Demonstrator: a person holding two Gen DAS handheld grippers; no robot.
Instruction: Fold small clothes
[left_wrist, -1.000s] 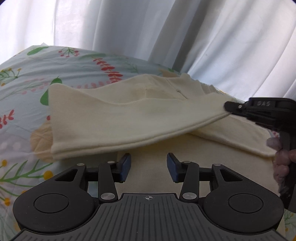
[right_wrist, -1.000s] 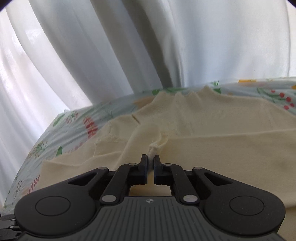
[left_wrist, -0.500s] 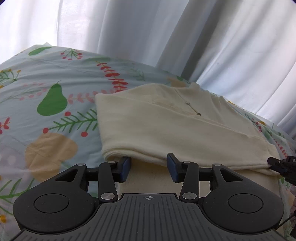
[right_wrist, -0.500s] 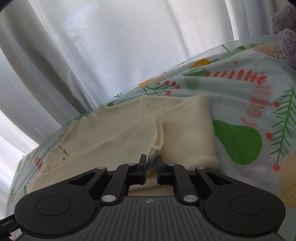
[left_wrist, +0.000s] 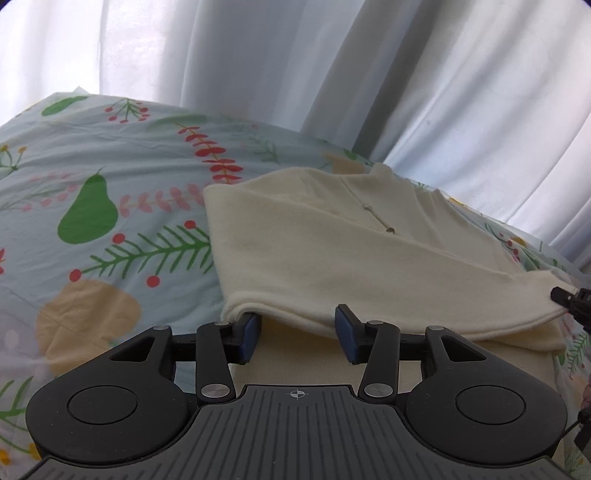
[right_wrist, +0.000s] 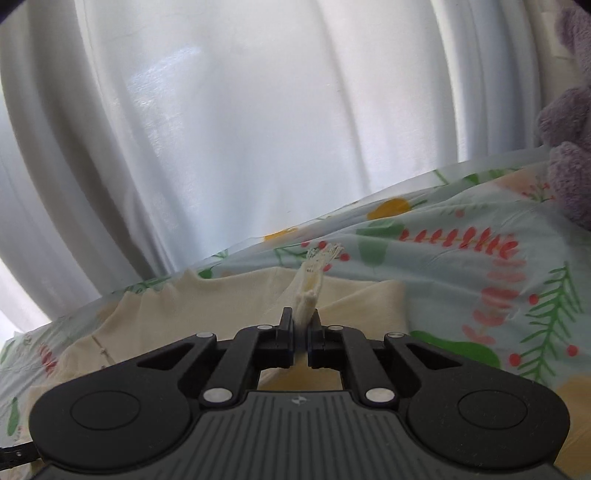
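We held the cream garment (left_wrist: 332, 258) by its corner in our right gripper (right_wrist: 303, 325) — clamped; our left gripper (left_wrist: 297, 336) gaped, its folded edge draped just ahead.

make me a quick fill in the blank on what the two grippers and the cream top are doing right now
1. The right gripper is shut on a pinch of the ____ garment.
2. The left gripper has its jaws ____, one on each side of the folded edge.
3. The garment lies on a printed sheet that shows a green ____.
4. Behind the bed hang white ____.

Missing words: cream; open; pear; curtains
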